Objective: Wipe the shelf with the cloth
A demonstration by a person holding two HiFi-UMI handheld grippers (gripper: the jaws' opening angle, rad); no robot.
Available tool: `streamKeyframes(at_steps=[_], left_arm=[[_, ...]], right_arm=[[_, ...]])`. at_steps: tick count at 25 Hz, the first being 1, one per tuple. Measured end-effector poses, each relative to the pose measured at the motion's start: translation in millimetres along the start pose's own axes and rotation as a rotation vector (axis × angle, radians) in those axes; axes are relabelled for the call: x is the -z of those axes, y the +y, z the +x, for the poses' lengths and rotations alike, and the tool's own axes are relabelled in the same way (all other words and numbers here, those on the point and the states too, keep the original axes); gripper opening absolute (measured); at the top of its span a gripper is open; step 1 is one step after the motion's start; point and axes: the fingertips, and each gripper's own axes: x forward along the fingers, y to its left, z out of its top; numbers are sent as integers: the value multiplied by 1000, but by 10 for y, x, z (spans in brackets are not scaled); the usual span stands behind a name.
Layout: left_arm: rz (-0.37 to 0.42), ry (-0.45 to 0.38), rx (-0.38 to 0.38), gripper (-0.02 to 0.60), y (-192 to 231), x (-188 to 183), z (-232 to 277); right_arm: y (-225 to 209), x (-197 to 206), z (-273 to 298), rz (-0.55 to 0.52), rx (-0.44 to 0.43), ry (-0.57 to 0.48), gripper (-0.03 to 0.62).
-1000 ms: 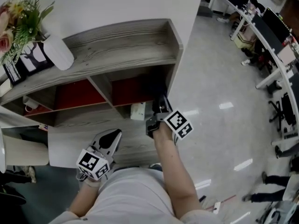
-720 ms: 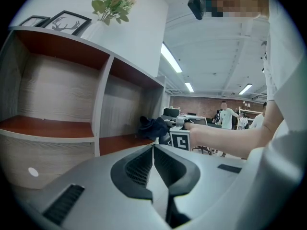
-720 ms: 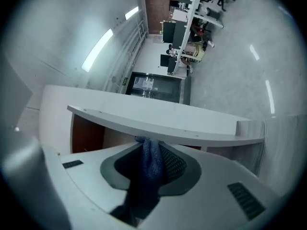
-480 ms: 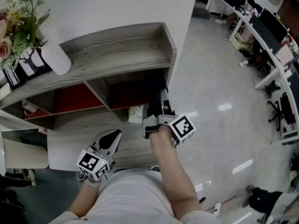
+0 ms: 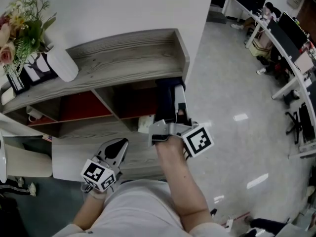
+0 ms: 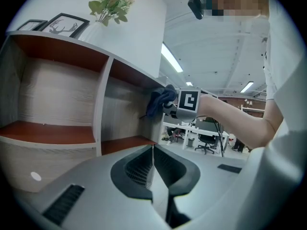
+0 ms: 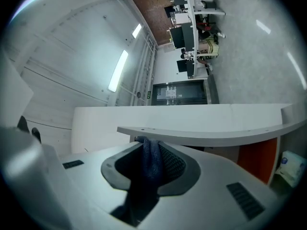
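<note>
Where the right tool points up at the shelf, its two jaws are clamped on a dark blue cloth. The cloth fills the gap between them and runs back along the jaws toward the camera. In the right gripper view, the pinched fold meets the front edge of the top board. In the left gripper view, the same bundle sits against that edge at the right end of the unit. The left tool sits low, in front of the lower board and well apart from the cloth. Its jaws are pressed together along one line with nothing between them. The shelf is grey wood-grain, with two open compartments under the top board, each with a red back panel. The right compartment holds a white packet at the front of its floor, just left of the right tool's body. The left compartment holds a small pale object at its far left, and it cannot be identified. On the top board rest a white vase holding flowers and, just beside it, framed pictures.
</note>
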Motion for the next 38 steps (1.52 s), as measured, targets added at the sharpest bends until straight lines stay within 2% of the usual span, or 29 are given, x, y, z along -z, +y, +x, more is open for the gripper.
streamKeyframes(at_steps=[11, 21, 32, 38], left_arm=[[-4, 12, -57, 18, 173, 6, -66], [-15, 16, -123, 18, 335, 19, -161], [-29, 25, -143, 18, 374, 72, -169], [-35, 29, -145, 18, 393, 110, -172]], right_arm=[[-49, 21, 339, -6, -97, -63, 87], [-506, 40, 701, -32, -66, -99, 86], [-1178, 104, 670, -36, 117, -92, 86], [-1535, 140, 521, -54, 255, -84, 86]])
